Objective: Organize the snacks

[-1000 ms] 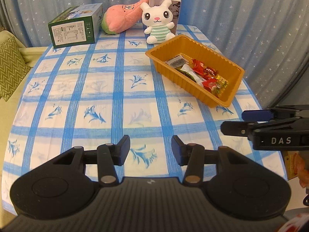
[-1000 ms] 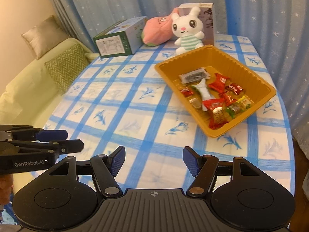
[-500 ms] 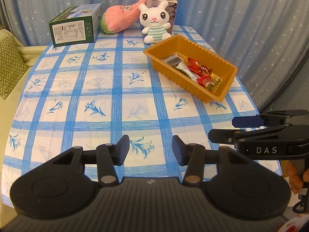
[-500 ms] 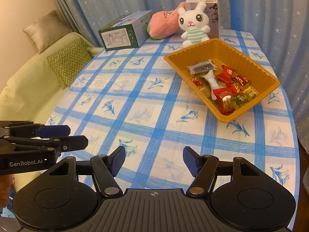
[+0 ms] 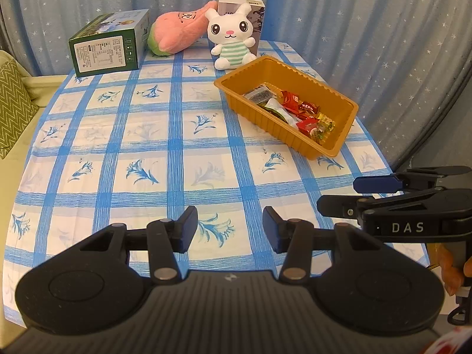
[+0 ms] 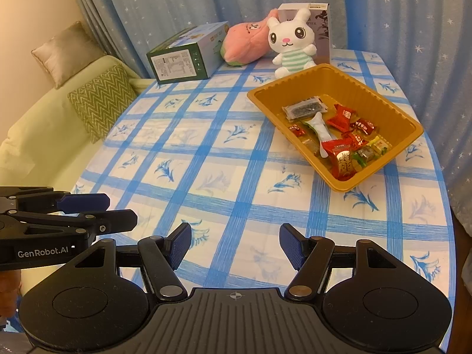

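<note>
Snacks [image 6: 336,135] are all sitting inside the orange tray [image 6: 392,109] — none showing loose on the tablecloth [image 6: 206,159], so sorting is looking about done, w/ nothing obvious left. Left gripper [image 5: 229,228] and right gripper [image 6: 234,245] are hanging w/ jaws apart, gripping nothing — tray well ahead of both, off to the right. Wrappers are lying jumbled: red, yellow, green, one dark packet.

A white tablecloth with a blue check and blue flower sprigs [image 5: 147,135] covers the tabletop; the ribbed orange plastic tray [image 6: 383,165] holds mostly red wrapped snacks [image 6: 342,150] (some green, yellow); blue star-speckled curtain [image 5: 368,29] behind.
</note>
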The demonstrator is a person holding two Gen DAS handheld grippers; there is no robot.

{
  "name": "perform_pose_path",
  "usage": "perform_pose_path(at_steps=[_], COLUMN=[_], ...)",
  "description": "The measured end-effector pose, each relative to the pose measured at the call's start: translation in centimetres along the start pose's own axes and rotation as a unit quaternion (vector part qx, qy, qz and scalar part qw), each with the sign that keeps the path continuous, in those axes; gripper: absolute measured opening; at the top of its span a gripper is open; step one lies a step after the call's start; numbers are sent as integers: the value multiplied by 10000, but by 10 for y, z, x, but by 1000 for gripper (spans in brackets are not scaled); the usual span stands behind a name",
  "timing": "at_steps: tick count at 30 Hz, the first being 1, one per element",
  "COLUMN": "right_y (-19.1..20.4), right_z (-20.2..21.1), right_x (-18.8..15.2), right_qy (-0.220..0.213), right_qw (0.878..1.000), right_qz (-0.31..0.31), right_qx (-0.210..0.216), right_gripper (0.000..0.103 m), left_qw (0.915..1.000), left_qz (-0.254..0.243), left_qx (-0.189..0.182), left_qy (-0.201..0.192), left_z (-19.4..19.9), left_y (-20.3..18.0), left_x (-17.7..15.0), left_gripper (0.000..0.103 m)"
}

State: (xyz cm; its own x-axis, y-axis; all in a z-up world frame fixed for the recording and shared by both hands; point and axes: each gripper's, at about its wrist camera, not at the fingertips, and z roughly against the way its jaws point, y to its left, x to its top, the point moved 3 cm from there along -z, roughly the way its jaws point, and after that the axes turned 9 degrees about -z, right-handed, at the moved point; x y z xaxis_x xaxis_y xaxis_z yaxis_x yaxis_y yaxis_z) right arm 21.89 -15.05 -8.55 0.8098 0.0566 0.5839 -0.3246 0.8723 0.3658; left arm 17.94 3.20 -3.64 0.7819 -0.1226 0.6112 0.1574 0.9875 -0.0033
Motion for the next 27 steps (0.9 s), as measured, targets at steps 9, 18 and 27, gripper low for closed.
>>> perform_pose_path(at_steps=[9, 18, 27], right_y=[0, 2, 2], right_z=[-1, -3, -3], right_x=[1, 1, 1], right_qy=[8, 10, 13], right_qw=[10000, 10000, 10000], right_qz=[12, 30, 34], right_qx=[10, 20, 20], right_gripper=[66, 66, 66], left_qw=[10000, 10000, 10000], left_qz=[7, 32, 28], left_qx=[-1, 7, 6], left_qy=[3, -2, 0], left_z=[0, 0, 0], left_y=[0, 2, 2], left_x=[0, 0, 0], left_gripper=[46, 46, 46])
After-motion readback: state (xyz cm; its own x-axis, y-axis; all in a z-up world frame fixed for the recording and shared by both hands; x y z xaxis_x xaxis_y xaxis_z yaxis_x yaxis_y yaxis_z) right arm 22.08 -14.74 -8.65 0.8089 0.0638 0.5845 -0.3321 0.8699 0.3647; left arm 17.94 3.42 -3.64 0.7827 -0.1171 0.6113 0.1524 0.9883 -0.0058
